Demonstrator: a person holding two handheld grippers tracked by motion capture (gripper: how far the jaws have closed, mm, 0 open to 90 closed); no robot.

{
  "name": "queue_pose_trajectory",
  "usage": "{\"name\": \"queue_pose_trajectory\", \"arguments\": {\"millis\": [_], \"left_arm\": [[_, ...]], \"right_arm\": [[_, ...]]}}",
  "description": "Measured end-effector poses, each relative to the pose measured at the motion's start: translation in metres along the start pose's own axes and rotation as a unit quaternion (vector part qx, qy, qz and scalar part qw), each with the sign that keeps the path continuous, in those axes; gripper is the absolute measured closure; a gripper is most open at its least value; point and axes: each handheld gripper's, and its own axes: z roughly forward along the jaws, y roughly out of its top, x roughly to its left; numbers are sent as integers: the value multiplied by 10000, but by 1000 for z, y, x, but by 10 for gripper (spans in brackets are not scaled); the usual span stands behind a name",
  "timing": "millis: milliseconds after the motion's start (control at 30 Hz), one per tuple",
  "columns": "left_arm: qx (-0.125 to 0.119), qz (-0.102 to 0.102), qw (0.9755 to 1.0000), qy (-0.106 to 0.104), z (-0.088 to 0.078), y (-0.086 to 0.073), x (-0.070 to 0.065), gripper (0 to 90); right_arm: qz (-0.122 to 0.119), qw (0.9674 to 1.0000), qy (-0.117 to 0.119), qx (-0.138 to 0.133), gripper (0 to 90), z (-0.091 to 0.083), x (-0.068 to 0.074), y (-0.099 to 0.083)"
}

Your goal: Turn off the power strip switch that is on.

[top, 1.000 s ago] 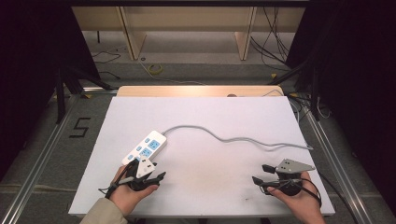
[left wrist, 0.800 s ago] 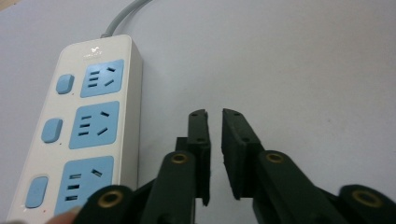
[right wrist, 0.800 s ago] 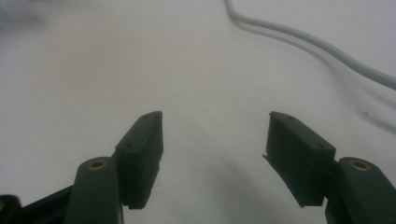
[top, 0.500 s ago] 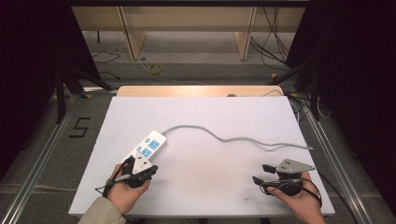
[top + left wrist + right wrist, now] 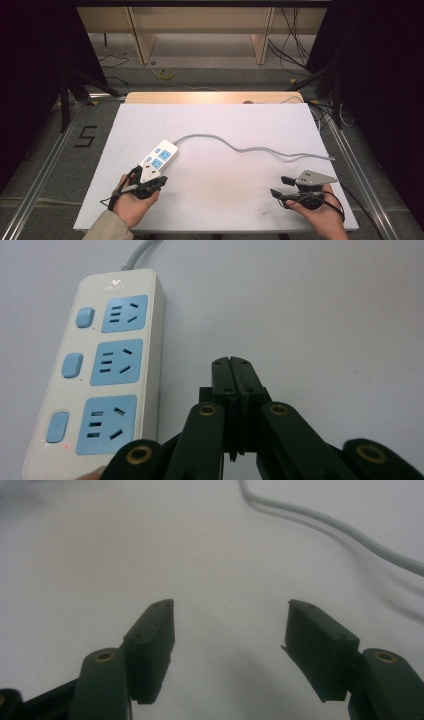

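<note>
power strip (image 5: 159, 156) near table's left edge

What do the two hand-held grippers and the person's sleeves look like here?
Both hand-held grippers, left and right, are black, with linkage arms on brass-coloured pivots and flat rectangular pads. The right carries a grey three-cornered plate. Thin black cables loop around each hand. A beige sleeve covers the left forearm.
</note>
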Motion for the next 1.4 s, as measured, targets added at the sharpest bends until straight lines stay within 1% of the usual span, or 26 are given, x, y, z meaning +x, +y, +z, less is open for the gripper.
{"name": "queue_pose_trajectory", "arguments": {"millis": [100, 233, 367, 400, 433, 533, 600, 633, 967, 1067, 1133, 1400], "left_arm": [[14, -76, 10000, 61, -2, 0, 2, 900], [41, -92, 9999, 83, -3, 1, 5, 900], [37, -179, 9998, 125, -4, 1, 8, 900], [43, -185, 9997, 128, -4, 1, 8, 900], [65, -148, 9998, 142, -5, 1, 9, 900], [70, -166, 9997, 187, -6, 1, 11, 900], [54, -220, 9995, 209, -6, 1, 12, 900], [73, -197, 9996, 211, -7, 1, 13, 900], [70, -326, 9990, 305, -10, 1, 20, 900], [108, -304, 9989, 353, -11, 0, 23, 900], [105, -336, 9986, 387, -11, 0, 24, 900], [129, -346, 9984, 436, -13, 0, 27, 900]], "right_arm": [[-5, 10000, -1, 2, 375, 0, 0, 0], [-5, 10000, -2, 3, 374, 0, 0, 0], [-3, 10000, -2, 3, 375, 0, 0, 0], [-2, 10000, -1, 4, 375, 0, 0, 0], [-1, 10000, 0, 5, 374, 0, 0, 0], [-2, 10000, 0, 6, 375, 0, 0, 0], [-7, 10000, -1, 2, 375, 0, 0, 0], [-6, 10000, -1, 5, 375, 0, 0, 0], [2, 10000, 2, -7, 375, 0, 0, 0], [1, 10000, 1, 4, 375, 0, 0, 0], [-1, 10000, 1, 4, 375, 0, 0, 0], [4, 10000, 5, -7, 374, 0, 0, 0]]}}
